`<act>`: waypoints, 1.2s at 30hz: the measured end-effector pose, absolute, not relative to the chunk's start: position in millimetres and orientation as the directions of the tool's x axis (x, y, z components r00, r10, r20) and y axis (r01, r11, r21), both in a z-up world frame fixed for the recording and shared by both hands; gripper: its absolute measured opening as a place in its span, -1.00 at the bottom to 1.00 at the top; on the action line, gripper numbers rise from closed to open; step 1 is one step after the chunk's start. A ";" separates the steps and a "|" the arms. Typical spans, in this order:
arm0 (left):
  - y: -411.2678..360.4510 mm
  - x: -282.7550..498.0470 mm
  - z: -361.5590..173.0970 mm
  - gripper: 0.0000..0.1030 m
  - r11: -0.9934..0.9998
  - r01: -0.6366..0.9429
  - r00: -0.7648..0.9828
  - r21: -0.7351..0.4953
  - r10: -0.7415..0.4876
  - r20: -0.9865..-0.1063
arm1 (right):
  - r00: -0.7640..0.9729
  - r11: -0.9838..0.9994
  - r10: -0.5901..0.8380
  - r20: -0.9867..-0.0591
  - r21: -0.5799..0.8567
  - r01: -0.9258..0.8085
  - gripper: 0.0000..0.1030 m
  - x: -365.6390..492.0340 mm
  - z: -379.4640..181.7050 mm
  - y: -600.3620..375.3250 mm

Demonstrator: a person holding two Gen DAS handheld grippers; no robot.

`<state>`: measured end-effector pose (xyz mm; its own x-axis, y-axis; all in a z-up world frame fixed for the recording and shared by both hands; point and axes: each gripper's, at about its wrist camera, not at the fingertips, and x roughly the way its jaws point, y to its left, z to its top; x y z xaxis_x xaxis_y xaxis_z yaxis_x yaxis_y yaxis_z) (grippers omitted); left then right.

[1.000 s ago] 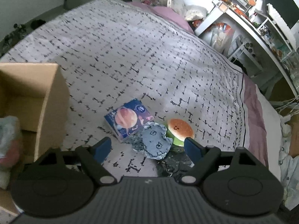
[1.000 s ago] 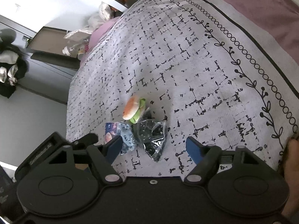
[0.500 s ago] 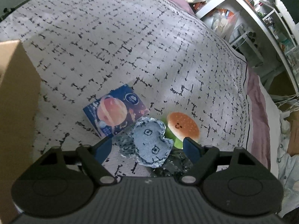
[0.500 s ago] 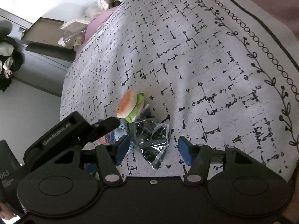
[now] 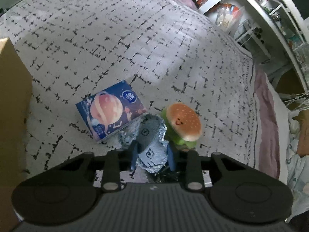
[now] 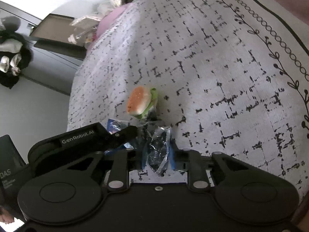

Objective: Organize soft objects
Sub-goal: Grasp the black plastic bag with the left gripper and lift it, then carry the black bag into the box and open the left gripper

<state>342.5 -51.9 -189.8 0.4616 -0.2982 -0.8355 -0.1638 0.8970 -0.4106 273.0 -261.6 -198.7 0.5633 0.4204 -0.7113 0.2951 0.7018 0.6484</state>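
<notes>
On the patterned bedspread (image 5: 135, 44) lie a blue planet-print tissue pack (image 5: 110, 112), a burger plush (image 5: 183, 122) and two crinkly packets. My left gripper (image 5: 152, 154) is shut on the silver-blue packet with a cartoon face (image 5: 151, 141), right beside the burger plush. My right gripper (image 6: 157, 155) is shut on the dark shiny packet (image 6: 157, 148); the burger plush (image 6: 141, 103) lies just beyond it. The left gripper's body (image 6: 87, 141) shows at the left of the right wrist view, partly hiding the tissue pack (image 6: 115, 124).
A cardboard box (image 5: 13, 96) stands at the left edge of the left wrist view. A cluttered white shelf unit (image 5: 270, 19) runs along the far right of the bed. Pink pillows and bags (image 6: 108, 19) lie at the bed's far end.
Both grippers moved down and in toward the pile and closed. The left one shut on the silver-blue packet, the right one on the dark shiny packet.
</notes>
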 end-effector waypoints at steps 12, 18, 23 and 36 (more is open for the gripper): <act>-49.1 312.6 -145.6 -0.45 0.906 -0.130 0.521 -0.402 -0.283 -0.805 | 0.629 0.746 0.376 -0.681 0.625 0.231 -0.60 251.7 -167.7 -264.4; -41.9 295.2 -126.8 -0.45 0.908 -0.126 0.550 -0.400 -0.271 -0.790 | 0.656 0.772 0.364 -0.661 0.608 0.184 -0.60 246.1 -153.8 -258.6; -29.5 281.2 -113.6 -0.45 0.906 -0.132 0.572 -0.402 -0.262 -0.777 | 0.669 0.781 0.371 -0.644 0.606 0.150 -0.60 242.0 -143.9 -253.2; 27.5 249.5 -84.3 -0.45 0.895 -0.182 0.631 -0.408 -0.212 -0.746 | 0.682 0.803 0.427 -0.594 0.596 0.018 -0.60 232.3 -120.7 -217.3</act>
